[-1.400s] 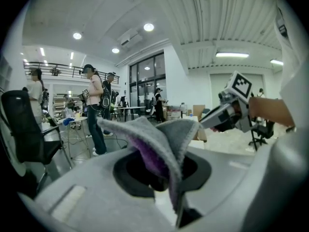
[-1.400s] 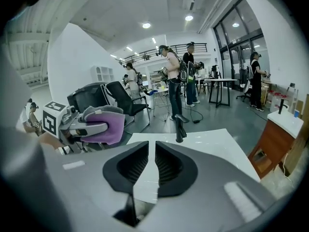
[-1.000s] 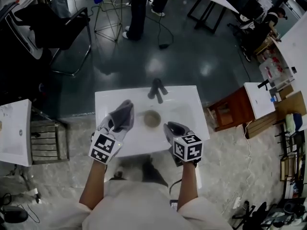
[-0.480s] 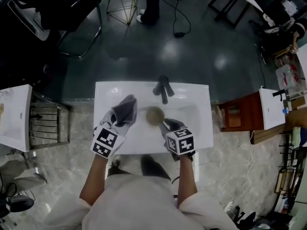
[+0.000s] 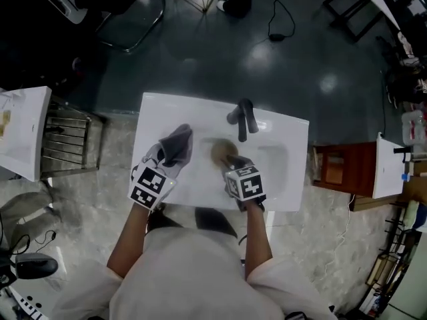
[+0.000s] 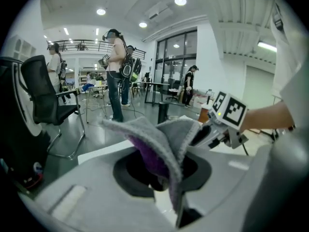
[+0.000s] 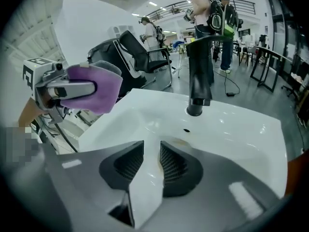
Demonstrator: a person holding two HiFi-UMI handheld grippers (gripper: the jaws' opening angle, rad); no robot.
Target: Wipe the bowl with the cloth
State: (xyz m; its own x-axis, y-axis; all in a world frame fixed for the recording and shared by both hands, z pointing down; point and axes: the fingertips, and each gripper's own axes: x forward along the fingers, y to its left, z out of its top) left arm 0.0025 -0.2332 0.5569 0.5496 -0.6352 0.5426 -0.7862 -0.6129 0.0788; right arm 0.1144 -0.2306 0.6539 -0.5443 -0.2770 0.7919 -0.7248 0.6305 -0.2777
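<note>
A small brownish bowl [image 5: 222, 152] sits in the white sink [image 5: 160, 115], just in front of the dark faucet [image 5: 244, 117]. My left gripper [image 5: 172, 151] is shut on a grey and purple cloth [image 5: 179, 142], held over the basin's left side. In the left gripper view the cloth [image 6: 159, 139] stands folded up out of the jaws. My right gripper [image 5: 232, 162] hangs at the bowl's near edge. Its jaws have just been opening. In the right gripper view the right gripper [image 7: 152, 161] shows only white basin in its gap. The bowl is mostly hidden there.
The faucet [image 7: 199, 76] rises straight ahead of the right gripper. A metal rack [image 5: 67, 139] and a white table [image 5: 20, 132] stand left of the sink, a red-brown cabinet [image 5: 337, 169] right. A black chair [image 6: 43, 100] and standing people are beyond.
Both grippers have come down toward the basin. The right gripper moved from the sink's front edge forward to the bowl. The left gripper still holds the cloth.
</note>
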